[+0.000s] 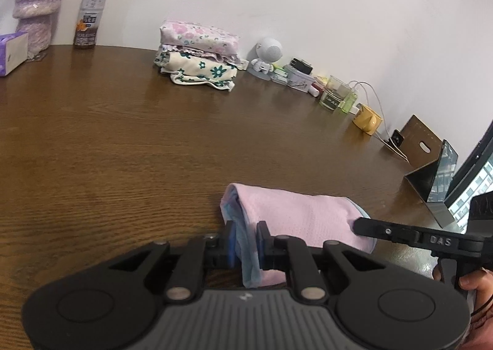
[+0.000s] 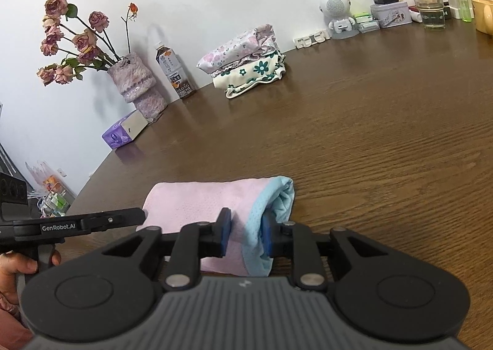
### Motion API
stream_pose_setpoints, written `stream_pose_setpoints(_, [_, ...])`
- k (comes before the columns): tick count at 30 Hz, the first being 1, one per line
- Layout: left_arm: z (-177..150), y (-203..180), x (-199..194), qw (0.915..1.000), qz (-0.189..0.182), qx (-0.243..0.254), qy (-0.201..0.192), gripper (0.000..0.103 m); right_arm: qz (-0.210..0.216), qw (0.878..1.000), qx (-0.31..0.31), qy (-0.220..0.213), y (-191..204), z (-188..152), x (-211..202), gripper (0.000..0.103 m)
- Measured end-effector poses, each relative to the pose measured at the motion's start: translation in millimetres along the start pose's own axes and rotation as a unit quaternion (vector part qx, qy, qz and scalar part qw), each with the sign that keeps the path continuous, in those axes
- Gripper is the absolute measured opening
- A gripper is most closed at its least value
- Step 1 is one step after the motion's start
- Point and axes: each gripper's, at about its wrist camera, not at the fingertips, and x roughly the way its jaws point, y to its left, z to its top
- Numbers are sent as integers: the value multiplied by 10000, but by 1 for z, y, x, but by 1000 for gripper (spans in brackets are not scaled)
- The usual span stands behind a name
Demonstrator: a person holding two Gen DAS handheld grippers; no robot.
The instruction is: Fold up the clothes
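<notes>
Your left gripper sits at the left end of the folded pink garment, its blue pads on either side of the bunched pale-blue edge; a sliver of gap shows by the left pad, so you cannot tell whether the cloth is pinched or freed. Your right gripper straddles the right end of the same garment, where the pink meets the light-blue band; its pads stand just off the fabric, jaws parted, grasping nothing. The garment lies flat on the near part of the brown wooden table, between your two hands. Far across the table, by the white wall, a stack of folded floral clothes rests to the right of a tea bottle and a vase of dried roses
</notes>
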Motion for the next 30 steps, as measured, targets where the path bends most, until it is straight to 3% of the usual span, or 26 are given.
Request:
stream_pose_setpoints(1, [0,-1,-1,10000,51,-13,-14,29,-22,10000,9,-12,-1,0,-2,44])
stream_pose_setpoints(3, [2,-4,-3,9999,114,-34,-72,63,-17,10000,13,-55,-4,1,-6,53])
stream_pose_setpoints(5, [4,-6,-6,9997,172,-54,-133,79,-6,10000,18,-97,-8,2,-10,62])
stream_pose_setpoints(6, [5,-8,-6,9997,198,-69,-147,85,19,9999,25,-115,-10,3,-12,73])
stream_pose_setpoints(7, [6,-9,-6,9996,223,-84,-158,86,45,9999,32,-133,-13,4,-13,80])
stream_pose_setpoints(18, [10,-15,15,9984,438,-355,95,90,324,9992,162,173,-35,11,-10,97])
stream_pose_setpoints(30, [12,-21,16,9982,470,-348,165,96,263,9983,59,514,-36,16,-8,103])
